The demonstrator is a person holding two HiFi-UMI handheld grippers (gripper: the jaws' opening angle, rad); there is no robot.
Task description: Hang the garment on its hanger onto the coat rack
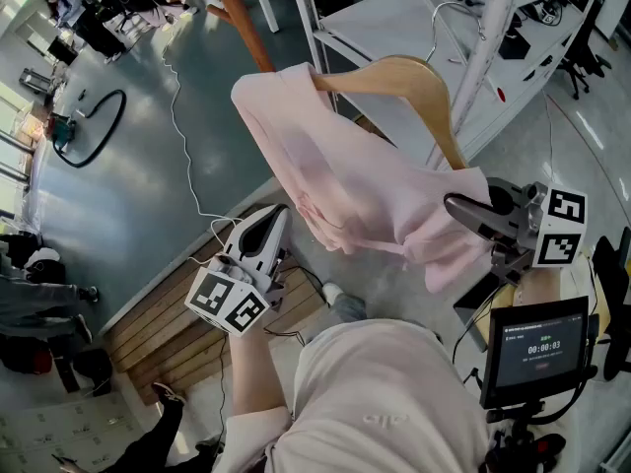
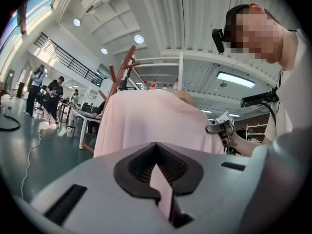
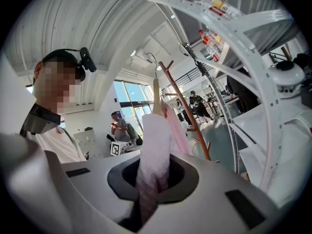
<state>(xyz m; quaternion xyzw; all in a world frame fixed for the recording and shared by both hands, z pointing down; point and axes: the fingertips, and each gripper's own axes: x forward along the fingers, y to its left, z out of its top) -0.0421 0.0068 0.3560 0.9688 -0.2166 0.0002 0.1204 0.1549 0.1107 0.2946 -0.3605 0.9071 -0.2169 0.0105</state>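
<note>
From overhead, the pink garment (image 1: 345,185) hangs on a wooden hanger (image 1: 414,77), held up in the air just this side of the brown coat rack (image 1: 242,13). It is not hung on the rack. The hanger's wire hook (image 1: 444,13) shows to the right of the rack's pole and apart from it, in front of a white shelving frame (image 1: 483,57). The left gripper (image 1: 279,215) meets the garment's lower left edge, below the rack in this view. The right gripper (image 1: 463,210) bites into the garment's right side, farther from the rack.

In the left gripper view, the left gripper (image 2: 158,172) is clenched on a thin strip of the pink cloth. The rest of the garment (image 2: 151,121) spreads wide in front of the coat rack (image 2: 122,72), whose pegs rise above the cloth. The right gripper (image 2: 222,126) sits at the garment's right edge, to the right of the rack.

In the right gripper view, the right gripper (image 3: 151,179) is clamped on a bunched fold of the garment (image 3: 153,150), which rises to the hanger (image 3: 156,96). The coat rack (image 3: 185,106) stands just right of the cloth and behind it. The white shelving frame (image 3: 253,82) arches past the rack's right side.
</note>
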